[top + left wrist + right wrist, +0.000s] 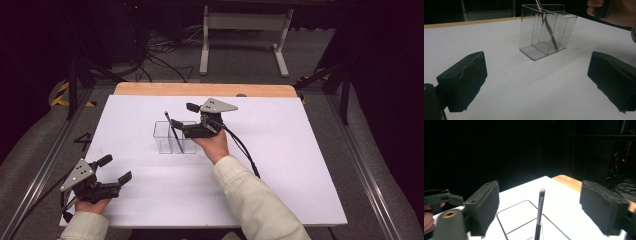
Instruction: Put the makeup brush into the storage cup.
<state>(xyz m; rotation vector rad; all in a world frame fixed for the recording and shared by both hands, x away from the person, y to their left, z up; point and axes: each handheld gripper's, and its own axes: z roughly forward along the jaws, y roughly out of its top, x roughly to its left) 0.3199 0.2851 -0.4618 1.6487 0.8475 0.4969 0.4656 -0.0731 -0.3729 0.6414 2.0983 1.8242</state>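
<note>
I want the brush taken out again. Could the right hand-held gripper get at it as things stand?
Probably yes: the right hand-held gripper is open, the brush stands upright between its jaws, above the clear organizer, unblocked.

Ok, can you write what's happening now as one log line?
right gripper: open, above organizer | makeup brush: standing in clear organizer, released | left gripper: open, idle on table

- My white-topped table with a pale wooden far edge.
- On it, towards twelve o'clock of centre: a clear plastic divided holder.
</note>
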